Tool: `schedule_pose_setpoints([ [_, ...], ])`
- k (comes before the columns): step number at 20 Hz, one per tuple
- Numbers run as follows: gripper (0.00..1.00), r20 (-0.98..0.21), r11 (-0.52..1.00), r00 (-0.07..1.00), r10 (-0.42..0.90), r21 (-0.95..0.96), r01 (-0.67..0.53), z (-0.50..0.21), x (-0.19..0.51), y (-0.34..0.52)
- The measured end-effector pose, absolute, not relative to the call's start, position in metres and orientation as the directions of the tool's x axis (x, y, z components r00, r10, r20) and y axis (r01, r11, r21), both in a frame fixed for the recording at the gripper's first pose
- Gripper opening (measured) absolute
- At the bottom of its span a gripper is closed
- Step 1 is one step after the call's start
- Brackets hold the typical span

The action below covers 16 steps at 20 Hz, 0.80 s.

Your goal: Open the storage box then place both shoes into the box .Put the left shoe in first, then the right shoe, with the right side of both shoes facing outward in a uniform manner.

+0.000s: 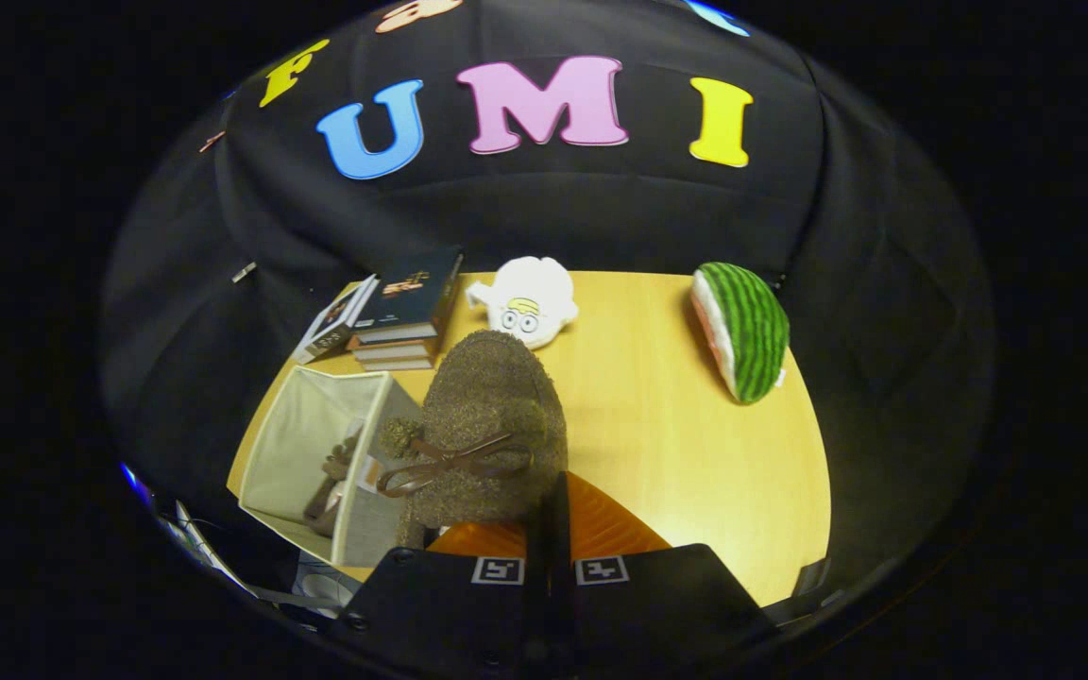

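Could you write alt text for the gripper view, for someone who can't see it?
The gripper, fingers closed on a fuzzy brown slipper with a bow, holds it above a wooden table beside an open white fabric storage box with another shoe inside. Beyond lie stacked books and two plush toys.

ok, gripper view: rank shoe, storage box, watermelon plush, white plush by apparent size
1. storage box and shoe look alike; the shoe, gripped by the gripper, is nearest the camera, so unsure
2. watermelon plush
3. white plush
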<state>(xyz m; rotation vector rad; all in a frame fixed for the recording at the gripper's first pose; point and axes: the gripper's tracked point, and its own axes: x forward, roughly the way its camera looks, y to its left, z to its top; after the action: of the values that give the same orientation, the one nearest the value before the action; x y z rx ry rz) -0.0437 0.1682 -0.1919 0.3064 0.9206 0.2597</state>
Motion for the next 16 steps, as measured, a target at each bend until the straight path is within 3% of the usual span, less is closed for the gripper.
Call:
schedule_pose_setpoints([
  [7,0.05,-0.735,0.871,0.501,0.458,0.484,-0.086,-0.159,-0.052,0.303],
  [16,0.05,-0.840,0.927,0.418,0.347,0.375,-0.016,-0.212,-0.051,0.361],
])
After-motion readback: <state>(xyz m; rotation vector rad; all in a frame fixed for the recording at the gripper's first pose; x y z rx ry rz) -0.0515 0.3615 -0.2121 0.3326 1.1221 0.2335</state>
